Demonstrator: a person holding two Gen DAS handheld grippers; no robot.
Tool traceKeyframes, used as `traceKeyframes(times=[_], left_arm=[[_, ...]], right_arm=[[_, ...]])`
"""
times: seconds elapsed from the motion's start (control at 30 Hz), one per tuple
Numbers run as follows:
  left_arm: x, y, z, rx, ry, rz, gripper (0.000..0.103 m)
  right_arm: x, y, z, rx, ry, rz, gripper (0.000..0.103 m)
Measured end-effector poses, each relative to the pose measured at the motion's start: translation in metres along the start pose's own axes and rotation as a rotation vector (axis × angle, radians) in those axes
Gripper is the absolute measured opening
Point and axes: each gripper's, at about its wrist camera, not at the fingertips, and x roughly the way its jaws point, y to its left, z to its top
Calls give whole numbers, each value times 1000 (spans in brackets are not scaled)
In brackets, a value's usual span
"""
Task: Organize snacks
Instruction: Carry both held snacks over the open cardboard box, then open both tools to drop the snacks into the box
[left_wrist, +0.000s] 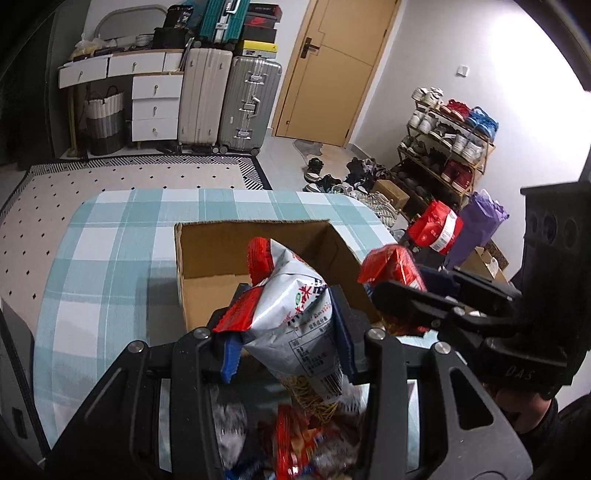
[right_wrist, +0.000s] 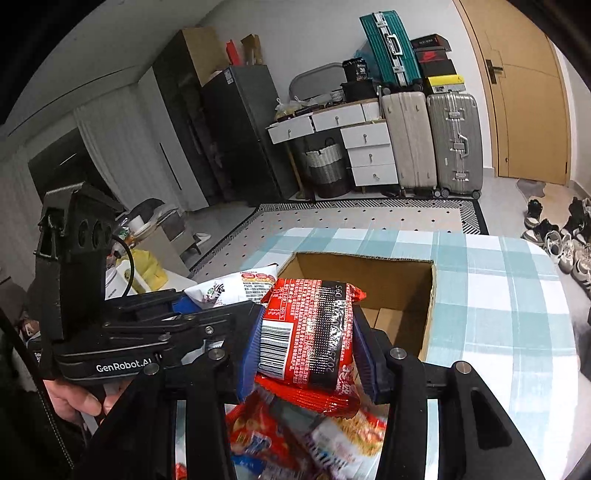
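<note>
My left gripper (left_wrist: 286, 332) is shut on a silver and red snack bag (left_wrist: 295, 314), held upright just in front of an open cardboard box (left_wrist: 207, 258). My right gripper (right_wrist: 308, 343) is shut on a red noodle packet (right_wrist: 310, 332) and holds it before the same box (right_wrist: 428, 321). The right gripper (left_wrist: 413, 310) with its red packet (left_wrist: 391, 266) shows at the right of the left wrist view. The left gripper (right_wrist: 199, 310) with its silver bag (right_wrist: 229, 286) shows at the left of the right wrist view. A pile of snack packets (right_wrist: 306, 435) lies below both grippers.
The box stands on a table with a blue checked cloth (left_wrist: 103, 258). Beyond it are a dotted rug (left_wrist: 110, 177), suitcases (left_wrist: 247, 103), a white drawer unit (left_wrist: 155, 99), a door (left_wrist: 332, 70), a shoe rack (left_wrist: 443, 147) and loose shoes (left_wrist: 332, 177).
</note>
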Motion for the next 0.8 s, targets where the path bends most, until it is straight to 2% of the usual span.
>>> traceKeyframes(times=[0.13,0.43,0.53,0.6,0.63,0.8], left_arm=[[24,7,16,3,16,16,39],[75,27,25,2,57,41,39],[89,37,29,-26,62,48,42],[94,40,30,-28,73,77,52],[94,41,31,-26,67,89,56],[81,34,27,7,33,106,59]], right_arm=[[19,-13,9,31,20,4,45],[63,-34,10,13,88,-39,45],[74,-37,7,-4,78,-70,52],[80,-39,7,-10,67,-92,67],[81,-41,7,-11,62,-97,68],[71,-42,6,-20,45,-103,69]])
